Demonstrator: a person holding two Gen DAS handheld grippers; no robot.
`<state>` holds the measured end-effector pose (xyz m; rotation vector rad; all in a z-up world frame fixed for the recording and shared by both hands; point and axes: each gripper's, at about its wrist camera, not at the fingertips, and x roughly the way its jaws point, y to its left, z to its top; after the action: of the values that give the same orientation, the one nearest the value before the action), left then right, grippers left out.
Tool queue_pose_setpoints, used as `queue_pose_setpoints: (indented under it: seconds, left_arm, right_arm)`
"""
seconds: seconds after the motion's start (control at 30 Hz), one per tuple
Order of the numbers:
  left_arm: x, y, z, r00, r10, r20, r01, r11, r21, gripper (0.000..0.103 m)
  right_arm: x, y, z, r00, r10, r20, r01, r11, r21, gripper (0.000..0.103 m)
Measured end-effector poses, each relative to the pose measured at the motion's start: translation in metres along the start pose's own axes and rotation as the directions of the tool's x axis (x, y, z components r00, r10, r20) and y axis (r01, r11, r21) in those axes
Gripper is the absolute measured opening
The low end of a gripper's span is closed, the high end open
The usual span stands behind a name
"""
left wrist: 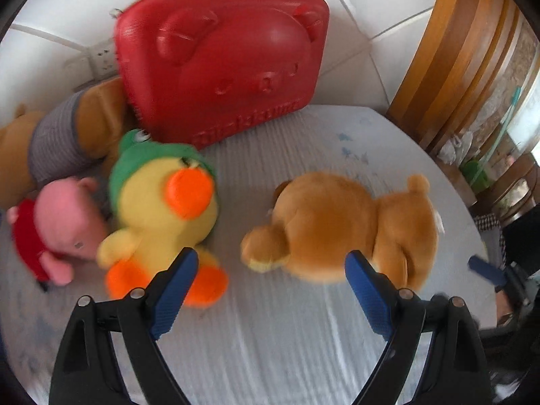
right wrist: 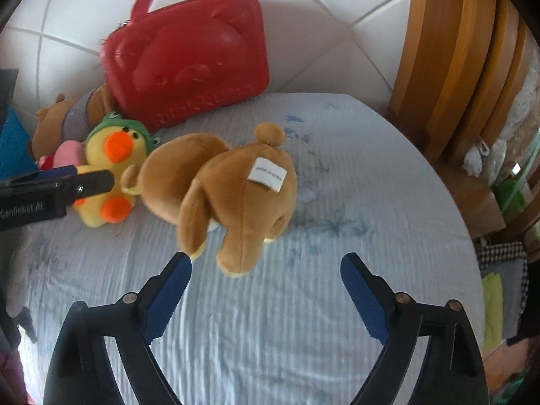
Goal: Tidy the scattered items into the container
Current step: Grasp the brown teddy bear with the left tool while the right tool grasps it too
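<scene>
I hold my left gripper (left wrist: 271,270) with jaws wide over the pale blue ribbed bedsheet (left wrist: 270,337), empty, between the yellow plush duck in a green hood (left wrist: 162,209) and the brown plush bear (left wrist: 341,226) lying on its side. My right gripper (right wrist: 266,270) is equally wide, just short of the bear's feet. The closed red hard-shell carry case (left wrist: 219,57) stands upright behind the toys.

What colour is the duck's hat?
Green: the yellow duck wears a green hat, clearest in the left wrist view.

both wrist views look down, close — sharing the brown bear (left wrist: 341,226) (right wrist: 229,182).
</scene>
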<state>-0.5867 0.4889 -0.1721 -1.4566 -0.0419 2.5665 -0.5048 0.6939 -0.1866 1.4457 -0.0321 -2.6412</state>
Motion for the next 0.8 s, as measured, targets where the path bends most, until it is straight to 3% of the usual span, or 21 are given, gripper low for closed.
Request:
queue_pose_setpoints:
  seconds: [0.17, 0.23, 0.3, 0.33, 0.37, 0.47, 0.5, 0.57, 0.63, 0.8]
  left_arm:
    - [0.041, -0.005, 0.009, 0.997, -0.080, -0.013, 0.080, 0.997, 0.010, 0.090]
    - [0.049, -0.002, 0.011, 0.991, -0.137, 0.005, 0.137, 0.990, -0.015, 0.098]
    - [0.057, -0.002, 0.013, 0.982, -0.189, 0.002, 0.189, 0.982, -0.024, 0.098]
    - [0.063, -0.005, 0.013, 0.978, -0.209, -0.014, 0.209, 0.978, -0.017, 0.101]
    - [0.065, -0.009, 0.012, 0.978, -0.209, -0.005, 0.209, 0.978, 0.002, 0.102]
    - [0.069, -0.023, 0.009, 0.980, -0.199, 0.027, 0.197, 0.978, 0.071, 0.100]
    - [0.068, -0.027, 0.008, 0.977, -0.208, 0.036, 0.205, 0.975, 0.084, 0.092]
    - [0.061, -0.036, 0.005, 0.980, -0.194, 0.047, 0.188, 0.975, 0.115, 0.084]
    - [0.053, -0.043, 0.001, 0.985, -0.164, 0.055, 0.154, 0.976, 0.152, 0.077]
    - [0.029, -0.046, -0.022, 0.989, -0.150, 0.010, 0.146, 0.976, 0.159, 0.069]
  right_arm:
    - [0.029, -0.002, 0.002, 0.999, 0.035, 0.017, -0.035, 0.999, -0.005, 0.091]
    - [0.040, -0.002, 0.002, 0.998, 0.044, 0.034, -0.044, 0.999, -0.001, 0.091]
    - [0.049, -0.005, 0.003, 0.998, 0.037, 0.049, -0.038, 0.999, 0.003, 0.092]
    - [0.053, -0.006, 0.003, 0.998, 0.036, 0.052, -0.036, 0.999, 0.000, 0.096]
    - [0.056, -0.007, 0.004, 0.998, 0.029, 0.057, -0.029, 1.000, -0.004, 0.100]
    - [0.063, -0.012, 0.004, 0.998, -0.003, 0.069, 0.005, 1.000, -0.018, 0.100]
    - [0.064, -0.013, 0.004, 0.998, 0.008, 0.062, -0.007, 1.000, -0.017, 0.097]
    - [0.067, -0.015, 0.006, 0.998, 0.031, 0.051, -0.030, 0.999, -0.016, 0.056]
    - [0.064, -0.011, 0.006, 0.998, 0.054, 0.045, -0.052, 0.998, -0.035, 0.042]
    - [0.049, -0.003, -0.002, 0.998, 0.063, 0.011, -0.063, 0.997, -0.051, 0.040]
